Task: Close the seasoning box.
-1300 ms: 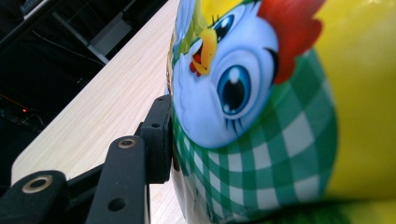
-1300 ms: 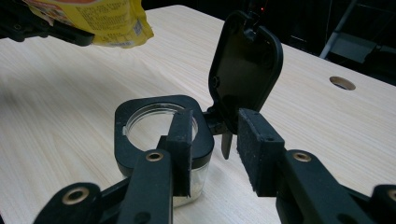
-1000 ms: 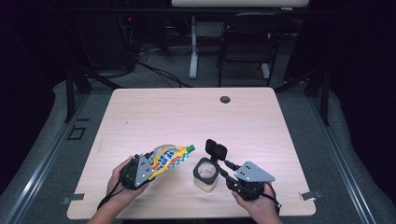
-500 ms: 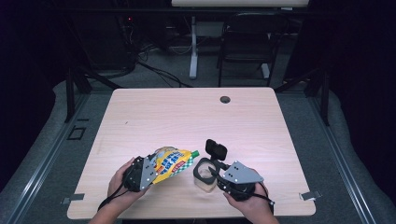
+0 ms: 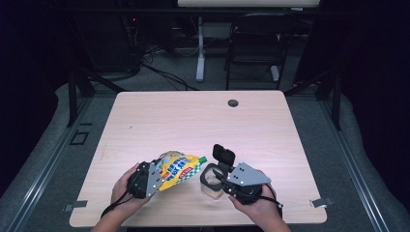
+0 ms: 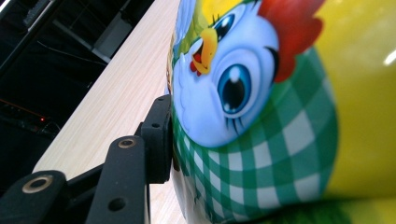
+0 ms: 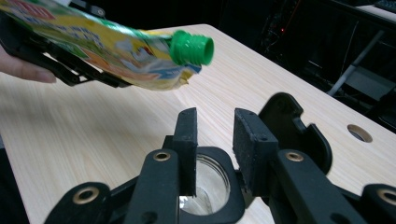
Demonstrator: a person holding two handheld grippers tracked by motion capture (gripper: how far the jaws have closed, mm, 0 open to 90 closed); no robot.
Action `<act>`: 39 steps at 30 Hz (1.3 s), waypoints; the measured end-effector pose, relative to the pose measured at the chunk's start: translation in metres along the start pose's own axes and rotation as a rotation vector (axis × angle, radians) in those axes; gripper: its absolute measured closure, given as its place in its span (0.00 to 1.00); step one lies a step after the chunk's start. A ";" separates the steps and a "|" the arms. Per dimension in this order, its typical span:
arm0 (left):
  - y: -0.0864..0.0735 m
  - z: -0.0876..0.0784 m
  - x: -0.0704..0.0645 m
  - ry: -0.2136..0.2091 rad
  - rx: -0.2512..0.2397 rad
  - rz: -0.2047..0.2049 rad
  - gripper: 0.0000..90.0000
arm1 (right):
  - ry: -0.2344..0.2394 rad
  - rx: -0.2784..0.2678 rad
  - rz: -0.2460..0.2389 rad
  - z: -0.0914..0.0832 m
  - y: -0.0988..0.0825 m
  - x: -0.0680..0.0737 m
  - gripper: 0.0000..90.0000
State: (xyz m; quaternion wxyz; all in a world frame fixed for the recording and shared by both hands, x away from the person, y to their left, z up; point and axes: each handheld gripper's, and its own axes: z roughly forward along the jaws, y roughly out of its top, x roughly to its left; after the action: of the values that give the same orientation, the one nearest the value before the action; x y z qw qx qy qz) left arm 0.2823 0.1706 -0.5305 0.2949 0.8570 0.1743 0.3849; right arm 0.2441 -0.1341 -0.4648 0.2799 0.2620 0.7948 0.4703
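Note:
A yellow food pouch [image 5: 179, 170] with a green screw cap [image 5: 204, 159] lies tilted in my left gripper [image 5: 162, 174], which is shut on its body; one finger [image 6: 159, 135] presses the printed side [image 6: 261, 116]. The cap [image 7: 191, 46] points toward a small glass jar [image 5: 211, 186] whose black flip lid [image 5: 223, 154] stands open. My right gripper [image 5: 220, 175] hovers just over the jar's mouth [image 7: 210, 182]. Its jaws [image 7: 215, 126] stand apart with nothing between them, and the lid [image 7: 292, 126] rises behind the right jaw.
The light wooden table [image 5: 193, 121] has a round cable hole [image 5: 233, 103] near its far edge. Dark floor, a chair and a desk leg lie beyond. Both hands rest near the front edge of the table.
My right gripper has shifted left and slightly up, so that it is now over the jar. The left gripper and the pouch have stayed put.

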 end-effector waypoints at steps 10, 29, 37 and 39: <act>0.000 0.001 -0.001 0.006 0.009 0.014 0.60 | 0.009 -0.020 0.009 0.003 0.001 0.008 0.76; 0.002 0.005 -0.010 -0.001 0.021 0.070 0.60 | 0.020 -0.006 -0.008 0.008 -0.001 0.014 0.75; 0.003 0.004 -0.012 0.020 0.037 0.114 0.60 | 0.017 0.006 -0.021 0.010 -0.002 0.017 0.75; 0.003 0.005 -0.013 0.028 0.032 0.123 0.60 | 0.018 0.007 -0.021 0.011 -0.003 0.017 0.74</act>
State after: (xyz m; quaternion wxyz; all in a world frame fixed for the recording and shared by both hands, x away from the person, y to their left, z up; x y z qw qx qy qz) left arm 0.2778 0.1601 -0.5383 0.2544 0.8652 0.1317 0.4114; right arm 0.2388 -0.1172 -0.4749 0.2767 0.2505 0.8016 0.4670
